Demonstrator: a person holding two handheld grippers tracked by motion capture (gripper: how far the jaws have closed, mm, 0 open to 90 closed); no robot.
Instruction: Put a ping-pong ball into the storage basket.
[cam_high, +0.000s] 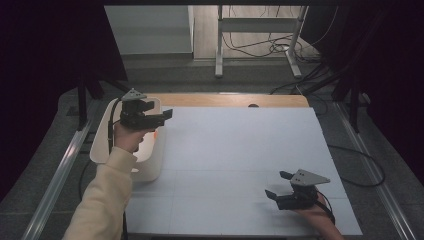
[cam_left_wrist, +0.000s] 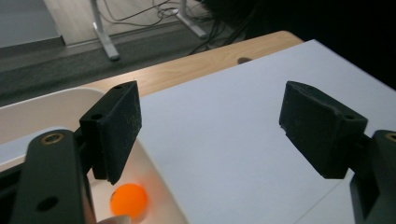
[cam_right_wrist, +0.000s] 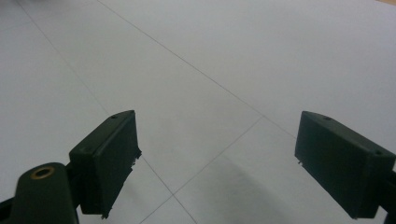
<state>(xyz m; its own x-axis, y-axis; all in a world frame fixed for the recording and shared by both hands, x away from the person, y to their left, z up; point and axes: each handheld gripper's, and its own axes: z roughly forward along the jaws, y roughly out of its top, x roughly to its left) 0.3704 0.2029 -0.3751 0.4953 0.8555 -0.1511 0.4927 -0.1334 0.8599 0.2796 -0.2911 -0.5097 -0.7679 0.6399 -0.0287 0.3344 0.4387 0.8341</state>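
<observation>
The left gripper (cam_left_wrist: 210, 126) has black jaws with dull, a bit rough pads (cam_left_wrist: 119, 130), and nothing is between them. Just under its left jaw sits a smooth orange ball (cam_left_wrist: 129, 199) that looks like plastic. The ball lies in a white tub (cam_high: 152, 160) that looks like smooth plastic. Ahead of the jaws is a flat white sheet (cam_left_wrist: 233, 140), dull like paper, and past it a strip of pale wood (cam_left_wrist: 196, 67). The right gripper (cam_right_wrist: 215, 163) has the same dull black pads, wide apart.

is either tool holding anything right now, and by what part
Nothing is held. The left tool hangs open above the white plastic bin, with the small orange ball inside; the right tool is open.
</observation>
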